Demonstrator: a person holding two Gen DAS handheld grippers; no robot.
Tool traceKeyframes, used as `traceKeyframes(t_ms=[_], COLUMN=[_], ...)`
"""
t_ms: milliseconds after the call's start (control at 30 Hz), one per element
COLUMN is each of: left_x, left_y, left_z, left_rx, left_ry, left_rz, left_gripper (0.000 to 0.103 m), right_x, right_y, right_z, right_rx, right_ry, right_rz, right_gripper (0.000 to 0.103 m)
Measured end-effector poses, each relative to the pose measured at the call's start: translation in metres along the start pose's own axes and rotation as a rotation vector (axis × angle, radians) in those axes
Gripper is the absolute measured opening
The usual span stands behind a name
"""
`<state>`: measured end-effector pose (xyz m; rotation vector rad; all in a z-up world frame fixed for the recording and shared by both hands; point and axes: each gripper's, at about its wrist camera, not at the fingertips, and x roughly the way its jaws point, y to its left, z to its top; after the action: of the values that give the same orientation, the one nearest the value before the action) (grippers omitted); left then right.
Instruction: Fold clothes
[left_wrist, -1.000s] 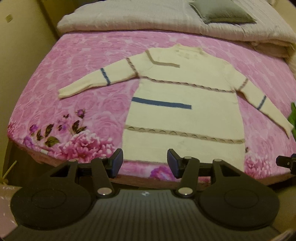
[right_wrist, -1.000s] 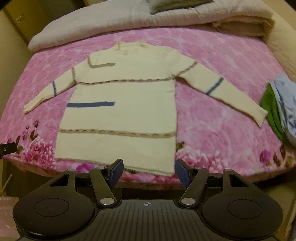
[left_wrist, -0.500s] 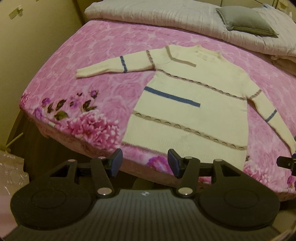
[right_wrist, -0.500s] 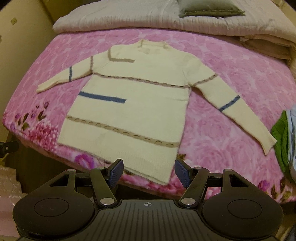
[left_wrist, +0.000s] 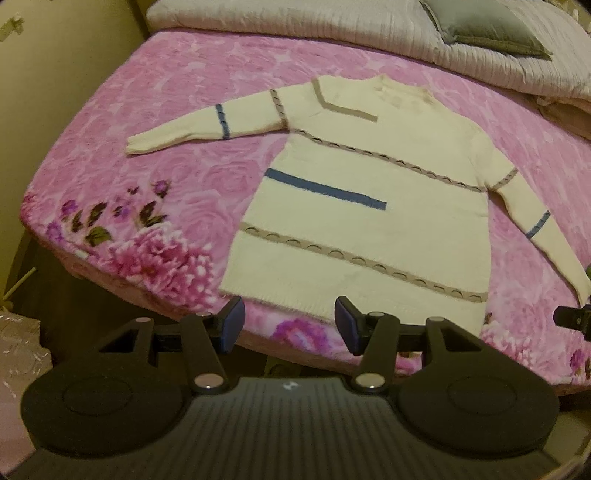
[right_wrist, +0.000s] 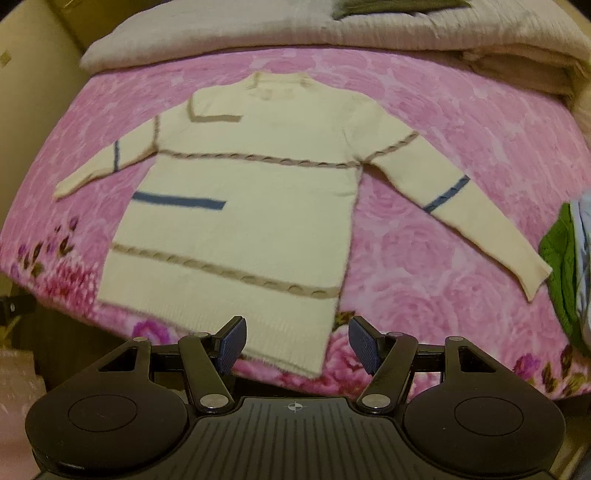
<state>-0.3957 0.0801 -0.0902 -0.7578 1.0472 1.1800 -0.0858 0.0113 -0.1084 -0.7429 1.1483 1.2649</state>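
The cream sweater (left_wrist: 369, 221) lies flat, sleeves spread, on the bed (left_wrist: 184, 92) for folding, while the left gripper (left_wrist: 288, 323) and right gripper (right_wrist: 295, 341) hover over its hem, jaws open and empty.

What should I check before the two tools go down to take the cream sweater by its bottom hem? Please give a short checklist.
1. Sweater lies flat, both sleeves spread out: ok.
2. Left tool open and empty: ok.
3. Right tool open and empty: ok.
4. Bottom hem free, nothing lying on it: ok.
5. Green garment clear of the sleeve cuff: cannot tell, they look very close.
6. Tools already touching the hem: not ok, both hang above it.
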Motion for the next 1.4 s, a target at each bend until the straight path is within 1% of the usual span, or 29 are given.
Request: traceKeyframes(t_ms=[33, 133, 200, 267, 367, 467, 533, 600, 700, 767, 833, 900, 967, 1033, 1100, 1200, 1233, 1267, 1300, 1333, 1367, 1400], left_x=[0.007, 0.036, 0.058, 0.081, 0.126, 0.176, 0.210, 0.242, 0.291, 0.317, 0.338, 0.355, 0.370, 0.381, 0.389, 0.395, 0.395, 0.393, 0.389, 0.385, 0.376, 0.363], left_y=[0.003, 0.021, 0.037, 0.054, 0.087, 0.130, 0.163, 0.196, 0.249, 0.281, 0.311, 0.333, 0.352, 0.366, 0.375, 0.380, 0.380, 0.378, 0.375, 0.371, 0.364, 0.356], left_z=[0.006, 0.027, 0.042, 0.058, 0.084, 0.108, 0.123, 0.138, 0.159, 0.170, 0.177, 0.180, 0.178, 0.177, 0.177, 0.179, 0.181, 0.185, 0.190, 0.195, 0.201, 0.208], left_rx=[-0.003, -0.041, -0.082, -0.134, -0.231, -0.359, -0.442, -0.519, -0.646, -0.726, -0.806, -0.885, -0.970, -1.038, -1.075, -1.120, -1.121, -1.102, -1.070, -1.036, -0.993, -0.942], left_ry=[0.005, 0.001, 0.003, 0.006, 0.023, 0.044, 0.042, 0.035, 0.017, -0.025, -0.080, -0.105, -0.129, -0.162, -0.207, -0.241, -0.244, -0.242, -0.240, -0.248, -0.279, -0.327], left_rz=[-0.026, -0.156, -0.232, -0.284, -0.325, -0.335, -0.329, -0.324, -0.318, -0.319, -0.299, -0.267, -0.244, -0.245, -0.253, -0.250, -0.239, -0.222, -0.209, -0.197, -0.193, -0.191], left_gripper=[0.050, 0.050, 0.050, 0.050, 0.050, 0.050, 0.050, 0.050, 0.049, 0.049, 0.049, 0.049, 0.049, 0.049, 0.049, 0.047, 0.044, 0.027, 0.002, 0.005, 0.005, 0.005], right_x=[0.003, 0.014, 0.025, 0.038, 0.069, 0.106, 0.129, 0.150, 0.172, 0.186, 0.195, 0.203, 0.212, 0.222, 0.229, 0.235, 0.237, 0.238, 0.237, 0.237, 0.236, 0.234], right_y=[-0.004, -0.020, -0.032, -0.043, -0.056, -0.058, -0.054, -0.046, -0.036, -0.028, -0.019, -0.015, -0.014, -0.014, -0.014, -0.015, -0.015, -0.015, -0.015, -0.016, -0.018, -0.020], right_z=[0.005, 0.020, 0.032, 0.043, 0.056, 0.066, 0.071, 0.077, 0.087, 0.094, 0.100, 0.108, 0.113, 0.117, 0.122, 0.128, 0.129, 0.130, 0.131, 0.132, 0.133, 0.134], right_rx=[0.027, 0.132, 0.215, 0.322, 0.497, 0.625, 0.696, 0.740, 0.749, 0.746, 0.714, 0.675, 0.652, 0.652, 0.653, 0.639, 0.634, 0.628, 0.624, 0.619, 0.614, 0.611], right_ry=[-0.009, -0.060, -0.099, -0.152, -0.195, -0.152, -0.107, -0.067, -0.039, -0.027, -0.029, -0.032, -0.033, -0.025, -0.017, -0.009, -0.007, -0.006, -0.008, -0.010, -0.013, -0.017], right_rz=[0.003, 0.029, 0.049, 0.070, 0.082, 0.071, 0.034, -0.007, -0.043, -0.064, -0.102, -0.158, -0.200, -0.215, -0.226, -0.236, -0.238, -0.239, -0.241, -0.246, -0.250, -0.251], right_gripper=[0.065, 0.065, 0.065, 0.065, 0.065, 0.065, 0.065, 0.065, 0.065, 0.065, 0.065, 0.065, 0.065, 0.065, 0.065, 0.065, 0.065, 0.065, 0.065, 0.065, 0.065, 0.065])
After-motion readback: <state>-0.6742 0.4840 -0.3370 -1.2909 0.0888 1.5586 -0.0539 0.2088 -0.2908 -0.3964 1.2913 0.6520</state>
